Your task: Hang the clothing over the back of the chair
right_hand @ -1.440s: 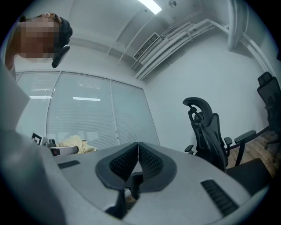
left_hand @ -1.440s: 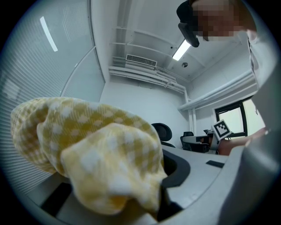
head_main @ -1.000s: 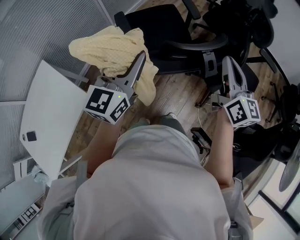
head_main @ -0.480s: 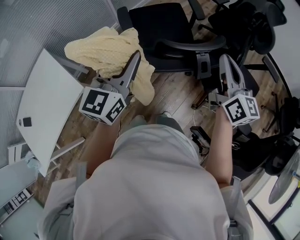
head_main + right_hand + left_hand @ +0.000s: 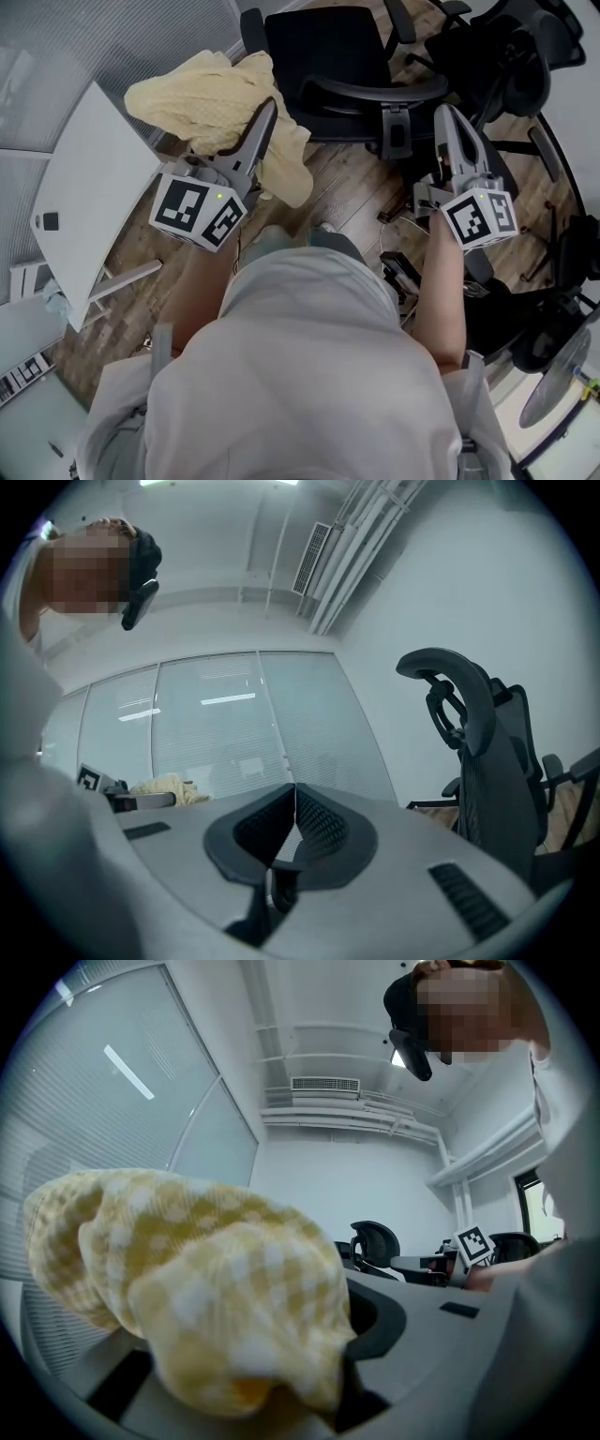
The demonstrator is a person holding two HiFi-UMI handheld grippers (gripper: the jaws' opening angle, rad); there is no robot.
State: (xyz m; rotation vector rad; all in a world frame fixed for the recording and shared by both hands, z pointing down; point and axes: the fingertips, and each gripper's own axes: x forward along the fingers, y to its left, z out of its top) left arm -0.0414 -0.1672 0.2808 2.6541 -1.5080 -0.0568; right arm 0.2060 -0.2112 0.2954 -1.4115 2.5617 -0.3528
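A yellow checked garment (image 5: 208,101) hangs bunched from my left gripper (image 5: 266,105), above the wooden floor and just left of a black office chair (image 5: 330,49). In the left gripper view the cloth (image 5: 187,1279) covers the left gripper (image 5: 286,1358) and hides one finger; the jaws are shut on a fold of it. The chair's curved back rim (image 5: 375,87) lies between the two grippers. My right gripper (image 5: 447,117) points level past the chair's right side. Its pads (image 5: 319,825) meet with nothing between them. Another tall-backed chair (image 5: 483,752) stands ahead of it.
A white table (image 5: 80,211) stands at the left beside a glass wall with blinds (image 5: 84,37). More black chairs (image 5: 511,56) crowd the upper right. A black device with cables (image 5: 401,274) lies on the floor by the person's feet.
Both hands have drifted a little across the floor, and the garment has travelled with the left gripper. Neither gripper's jaws have changed.
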